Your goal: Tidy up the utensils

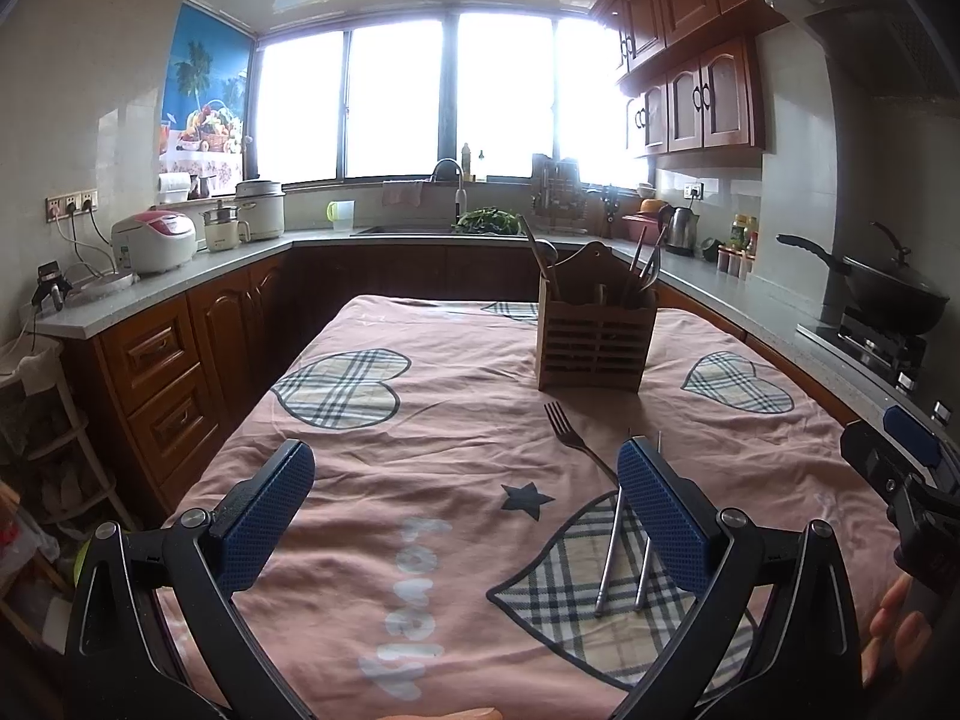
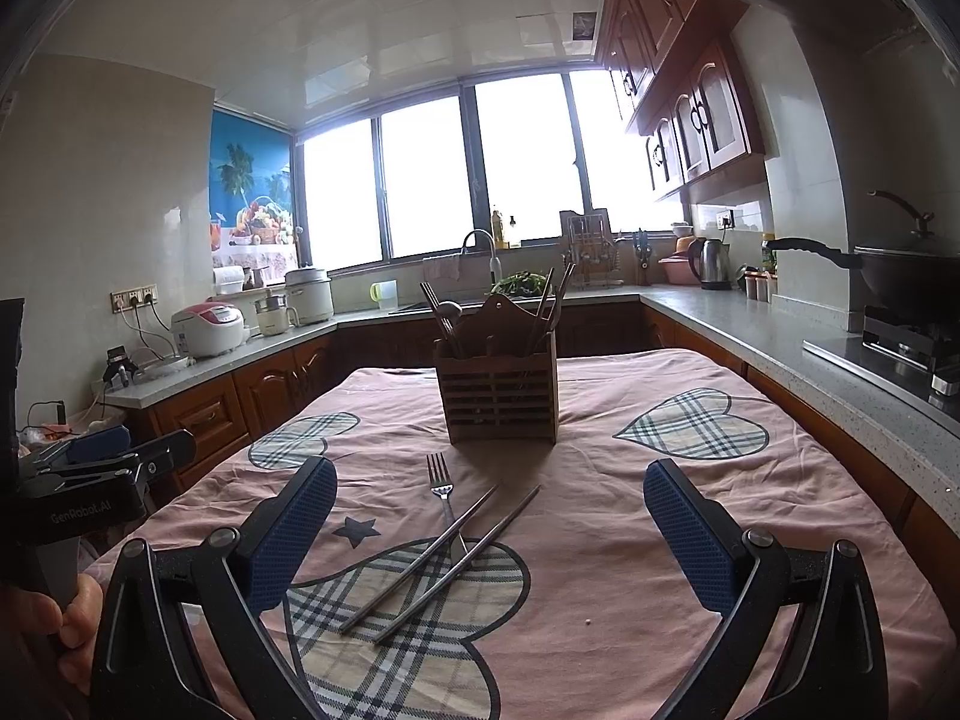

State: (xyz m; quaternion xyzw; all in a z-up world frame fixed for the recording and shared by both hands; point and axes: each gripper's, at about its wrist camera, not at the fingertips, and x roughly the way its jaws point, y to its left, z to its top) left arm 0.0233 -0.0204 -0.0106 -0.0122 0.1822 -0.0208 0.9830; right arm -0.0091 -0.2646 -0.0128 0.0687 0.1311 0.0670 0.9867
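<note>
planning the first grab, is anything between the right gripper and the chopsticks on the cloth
Nothing visible blocks it. The right gripper is open above the cloth, and the chopsticks lie in front of it. They do rest across the fork handle.

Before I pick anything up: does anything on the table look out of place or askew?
A fork and two metal chopsticks lie loose on the cloth, the chopsticks crossing over the fork's handle, outside the wooden utensil holder.

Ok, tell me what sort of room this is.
A home kitchen, most likely: a sink with faucet under the window, a wok on the gas stove, and a rice cooker on the counter.
</note>
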